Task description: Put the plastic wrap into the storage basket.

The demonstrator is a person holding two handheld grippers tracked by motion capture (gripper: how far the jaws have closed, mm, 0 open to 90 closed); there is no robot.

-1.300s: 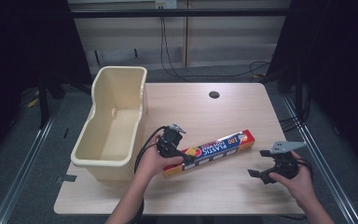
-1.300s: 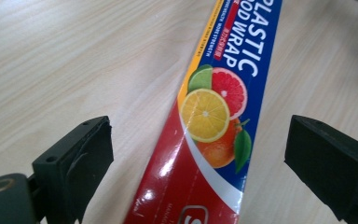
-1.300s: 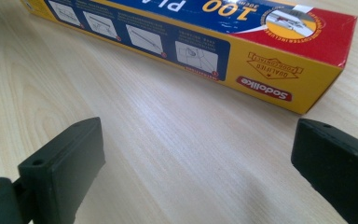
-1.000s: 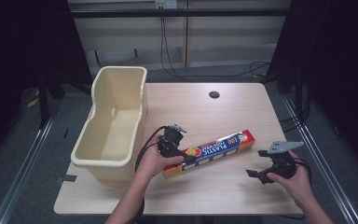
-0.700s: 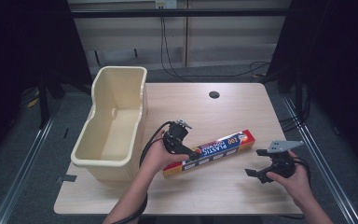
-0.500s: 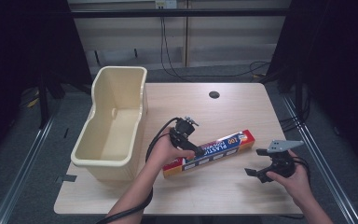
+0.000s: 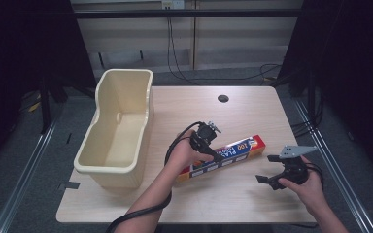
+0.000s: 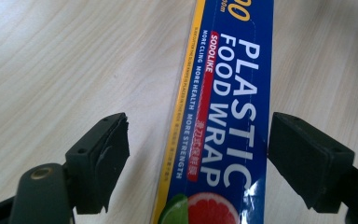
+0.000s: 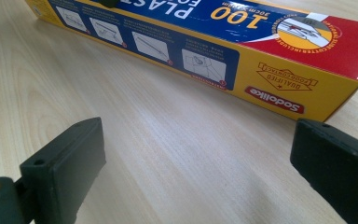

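A long blue, yellow and red plastic-wrap box (image 7: pixel 240 147) lies flat and slanted on the wooden table. My left gripper (image 7: pixel 215 154) hovers over its middle, pointing down. In the left gripper view the box (image 8: pixel 228 93) runs between the open jaws of that gripper (image 8: pixel 198 158), one jaw on each side, neither clearly touching it. My right gripper (image 7: pixel 266 168) is open, low over the table, just in front of the box's red right end. In the right gripper view the box (image 9: pixel 205 42) lies beyond the wide-open jaws of that gripper (image 9: pixel 196 158), with bare wood between them.
A tall cream plastic bin (image 7: pixel 148 111) stands at the table's left side. A dark cable hole (image 7: pixel 223 98) sits near the far edge. Black cables trail from both grippers, and metal rails run along the floor on either side.
My left gripper has moved from the box's left end up and to the right, over its middle. The box and the right gripper have hardly shifted.
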